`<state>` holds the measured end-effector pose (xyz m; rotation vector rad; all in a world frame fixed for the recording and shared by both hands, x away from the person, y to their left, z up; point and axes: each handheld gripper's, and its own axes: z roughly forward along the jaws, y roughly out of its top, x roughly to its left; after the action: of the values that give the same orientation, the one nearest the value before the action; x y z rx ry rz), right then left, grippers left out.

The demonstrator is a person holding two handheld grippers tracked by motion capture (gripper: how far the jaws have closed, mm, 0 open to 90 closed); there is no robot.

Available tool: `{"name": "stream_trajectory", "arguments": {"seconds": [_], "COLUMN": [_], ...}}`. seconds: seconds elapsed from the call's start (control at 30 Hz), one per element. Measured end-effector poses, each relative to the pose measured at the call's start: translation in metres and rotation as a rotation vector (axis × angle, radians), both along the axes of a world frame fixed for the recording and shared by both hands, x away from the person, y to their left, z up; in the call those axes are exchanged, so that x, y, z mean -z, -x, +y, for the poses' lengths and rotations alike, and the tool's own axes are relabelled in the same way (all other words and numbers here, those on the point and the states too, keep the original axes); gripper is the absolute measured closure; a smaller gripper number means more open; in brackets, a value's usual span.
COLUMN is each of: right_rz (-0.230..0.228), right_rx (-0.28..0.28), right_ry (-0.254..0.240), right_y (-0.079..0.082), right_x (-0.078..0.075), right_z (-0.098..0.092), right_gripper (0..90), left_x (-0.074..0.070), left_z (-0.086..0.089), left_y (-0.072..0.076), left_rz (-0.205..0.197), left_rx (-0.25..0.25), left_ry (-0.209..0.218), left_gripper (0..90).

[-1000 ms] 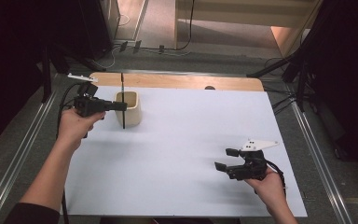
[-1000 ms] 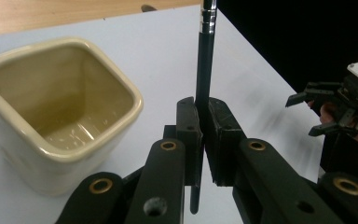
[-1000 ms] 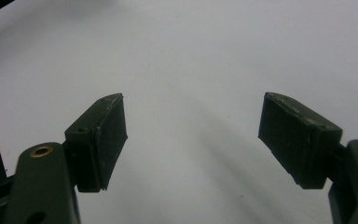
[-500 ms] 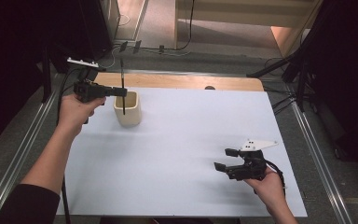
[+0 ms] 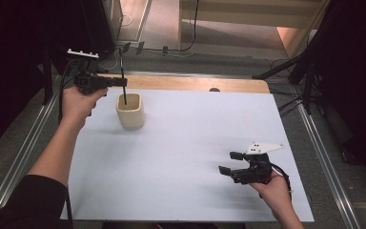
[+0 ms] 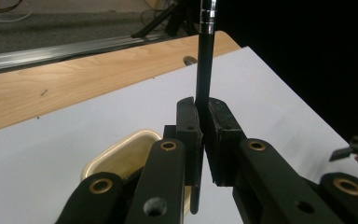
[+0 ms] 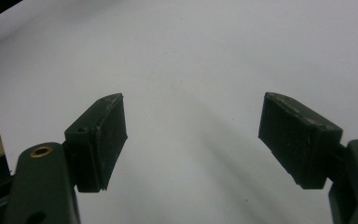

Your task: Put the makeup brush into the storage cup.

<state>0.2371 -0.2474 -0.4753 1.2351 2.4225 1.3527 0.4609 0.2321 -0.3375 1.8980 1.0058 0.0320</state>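
A white sheet (image 5: 186,167) covers the table — a wooden strip (image 5: 190,84) stays bare along its far edge. The cup (image 5: 130,110) stands on the sheet in the far left part. The left gripper (image 5: 122,82) sits just behind and above the cup, clamping a pen (image 5: 122,81) upright, whose lower end dips into the cup's mouth. The right gripper (image 5: 228,163) rests at the near right — well apart from the cup, its 2 jaws spread over bare sheet.

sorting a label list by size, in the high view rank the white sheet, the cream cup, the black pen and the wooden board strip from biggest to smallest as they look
1. white sheet
2. wooden board strip
3. cream cup
4. black pen, long but very thin, gripped upright by the left gripper above the cup
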Motion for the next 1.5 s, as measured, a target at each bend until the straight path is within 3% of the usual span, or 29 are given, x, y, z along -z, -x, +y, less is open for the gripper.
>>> {"name": "stream_trajectory", "arguments": {"seconds": [0.1, 0.23, 0.43, 0.87, 1.13, 1.27, 1.5], "right_rz": [0.002, -0.003, -0.002, -0.008, -0.014, -0.011, -0.012], "right_rx": [0.003, 0.003, 0.008, 0.016, 0.028, 0.031, 0.031], "right_ry": [-0.005, -0.006, -0.015, -0.016, -0.016, -0.014, -0.014], "right_y": [-0.001, -0.001, 0.000, 0.002, 0.002, 0.002, 0.002], "right_x": [0.000, 0.000, -0.001, -0.001, -0.002, -0.002, -0.002], "right_z": [0.000, 0.000, -0.001, -0.004, -0.005, -0.004, -0.004], "right_gripper": [24.1, 24.1, 24.1, 24.1, 24.2, 24.2, 24.2], "left_x": [0.004, 0.006, 0.013, 0.033, 0.042, 0.046, 0.056], "left_z": [-0.005, -0.007, -0.012, -0.011, -0.008, -0.011, -0.007], "left_y": [-0.003, -0.004, -0.010, -0.015, -0.012, -0.008, -0.004], "left_rz": [-0.027, -0.054, -0.063, -0.040, -0.033, -0.037, -0.011], "left_rx": [-0.026, -0.051, -0.068, -0.089, -0.088, -0.076, -0.077], "left_ry": [-0.033, -0.035, -0.036, -0.042, -0.027, -0.059, -0.052], "left_gripper": [84.9, 84.9, 84.9, 84.8, 84.8, 84.8, 84.8]}}
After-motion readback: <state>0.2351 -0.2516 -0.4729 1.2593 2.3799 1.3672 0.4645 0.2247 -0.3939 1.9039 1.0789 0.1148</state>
